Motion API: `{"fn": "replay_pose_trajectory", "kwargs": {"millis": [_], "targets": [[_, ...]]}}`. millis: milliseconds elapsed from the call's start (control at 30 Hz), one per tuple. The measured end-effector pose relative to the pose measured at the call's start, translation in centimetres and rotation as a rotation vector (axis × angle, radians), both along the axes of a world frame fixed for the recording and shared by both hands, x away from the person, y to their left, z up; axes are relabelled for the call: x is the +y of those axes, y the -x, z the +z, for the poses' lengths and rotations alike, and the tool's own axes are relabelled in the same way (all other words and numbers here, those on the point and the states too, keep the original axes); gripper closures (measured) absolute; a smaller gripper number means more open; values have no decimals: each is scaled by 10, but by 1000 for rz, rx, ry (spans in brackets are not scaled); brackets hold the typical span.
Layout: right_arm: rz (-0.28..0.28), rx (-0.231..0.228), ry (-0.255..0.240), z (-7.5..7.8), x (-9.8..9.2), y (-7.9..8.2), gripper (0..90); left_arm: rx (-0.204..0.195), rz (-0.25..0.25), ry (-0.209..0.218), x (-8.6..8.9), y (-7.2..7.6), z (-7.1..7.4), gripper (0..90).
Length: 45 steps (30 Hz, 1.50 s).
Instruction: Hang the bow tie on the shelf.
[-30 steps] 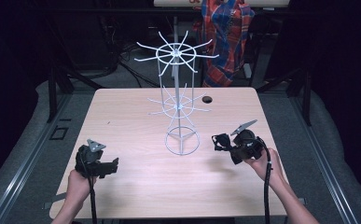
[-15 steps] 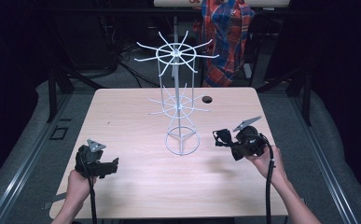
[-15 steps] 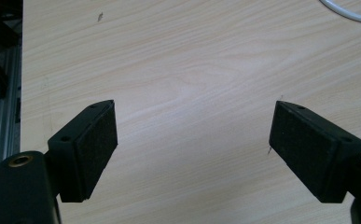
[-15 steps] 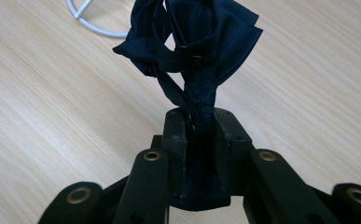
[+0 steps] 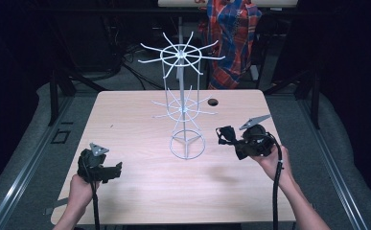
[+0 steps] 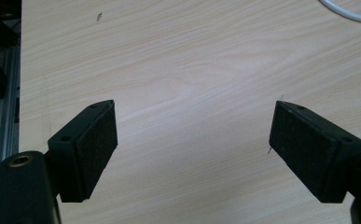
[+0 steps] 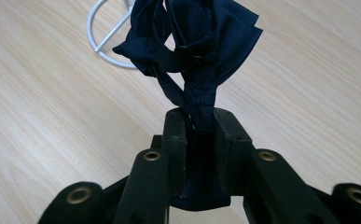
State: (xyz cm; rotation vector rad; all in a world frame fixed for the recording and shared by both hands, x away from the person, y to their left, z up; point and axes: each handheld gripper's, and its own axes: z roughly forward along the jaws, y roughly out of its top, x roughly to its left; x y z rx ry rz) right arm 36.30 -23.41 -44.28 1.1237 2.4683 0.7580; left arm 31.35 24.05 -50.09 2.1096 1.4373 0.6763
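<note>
From the high view, a white wire rack (image 5: 185, 108) stands mid-table (image 5: 135, 120); the right gripper (image 5: 227, 135) is just beside its base ring, the left gripper (image 5: 107, 168) well apart near the front edge; the right gripper view reveals its jaws pinching a dark navy bow tie (image 7: 192, 37) above the rack's ring; the left gripper view (image 6: 192, 140) shows its jaws spread wide over bare wood; a plaid cloth (image 5: 233, 33) hangs beyond the table.

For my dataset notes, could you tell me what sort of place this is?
Probably a lab recording station: a bare wooden table framed by dark curtains, metal floor rails, and a cabled right gripper.
</note>
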Motion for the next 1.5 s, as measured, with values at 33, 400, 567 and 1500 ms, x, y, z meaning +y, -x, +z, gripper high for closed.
{"fn": "replay_pose_trajectory", "kwargs": {"millis": [33, 400, 567, 1500], "targets": [[-2, -2, -7, 1, 0, 0, 760, 0, 0, 0, 0, 0, 0, 155], [-7, -23, -47, 12, -4, 1, 760, 2, -1, -1, -1, -1, 0, 156], [-10, -37, -64, 18, -5, 1, 760, 2, 0, -1, -1, -1, 0, 155], [-4, -98, -120, 44, -7, 3, 760, 3, 2, -2, -1, -1, -1, 155]]}}
